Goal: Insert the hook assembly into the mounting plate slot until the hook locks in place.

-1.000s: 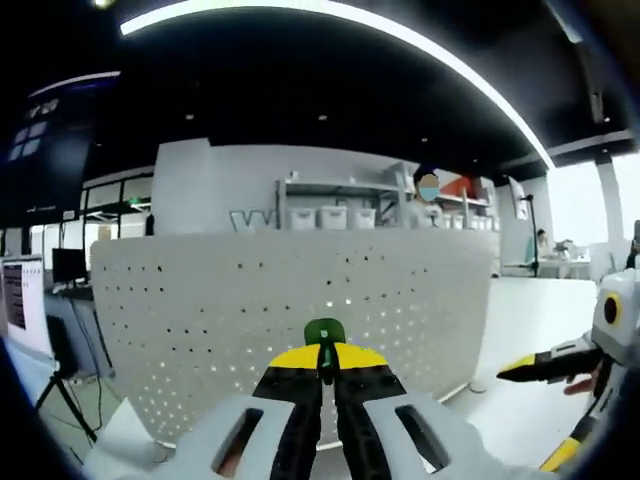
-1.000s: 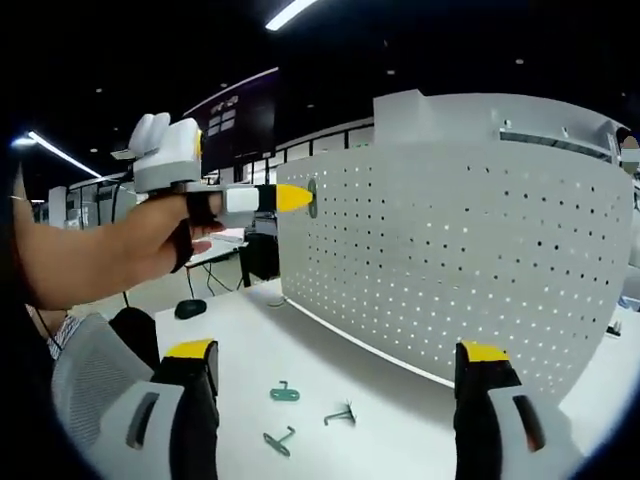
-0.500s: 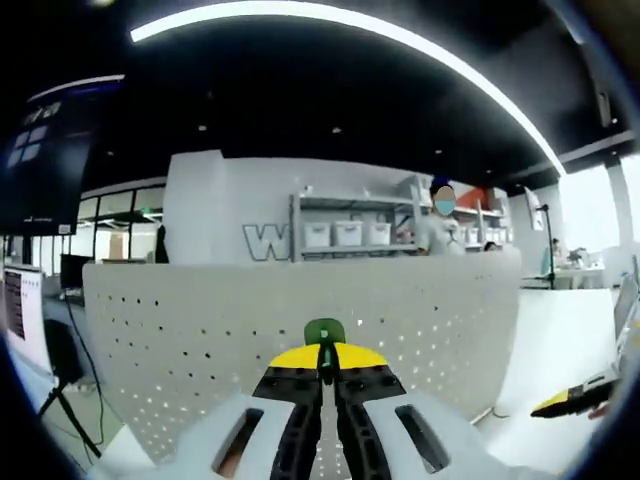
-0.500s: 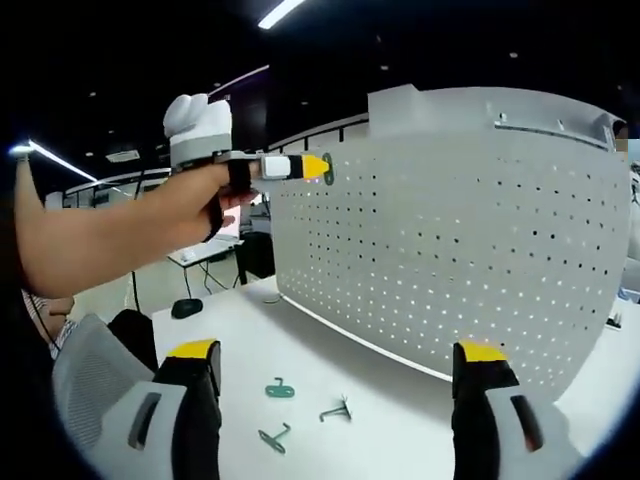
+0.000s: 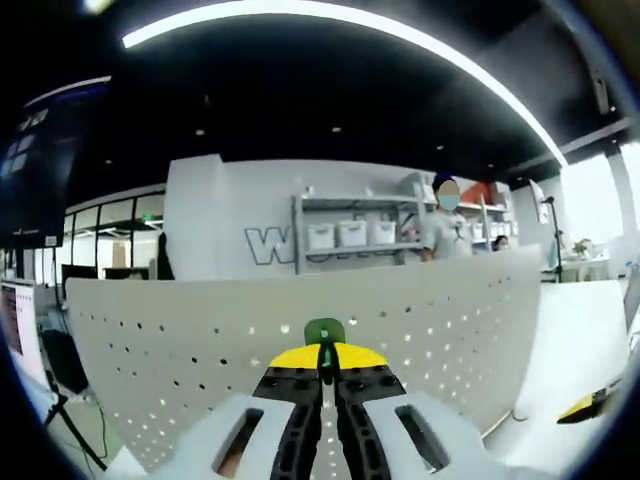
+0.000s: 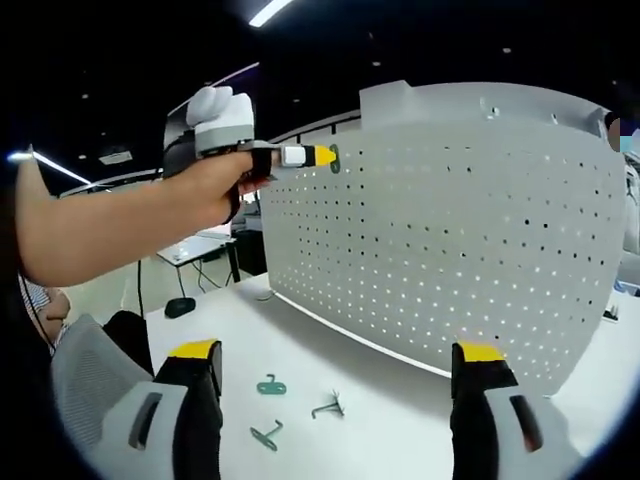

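Left gripper (image 5: 322, 362): jaws pinch small green plastic hook (image 5: 324, 333).
Right gripper (image 6: 340, 375): jaws apart, empty.
Technique: square hook to white perforated mounting plate (image 6: 450, 240), press in steadily.

In the left gripper view, large pale raised lettering (image 5: 268, 245) stands on the grey back wall (image 5: 210, 220); only a leading "W" reads clearly, the remaining letters hidden behind the shelving. No other text is legible.

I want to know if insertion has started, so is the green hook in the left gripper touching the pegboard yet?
Cannot tell. In the right gripper view the green hook sits right at the pegboard's upper edge, but no clear contact or gap shows; the left gripper has it pinched.
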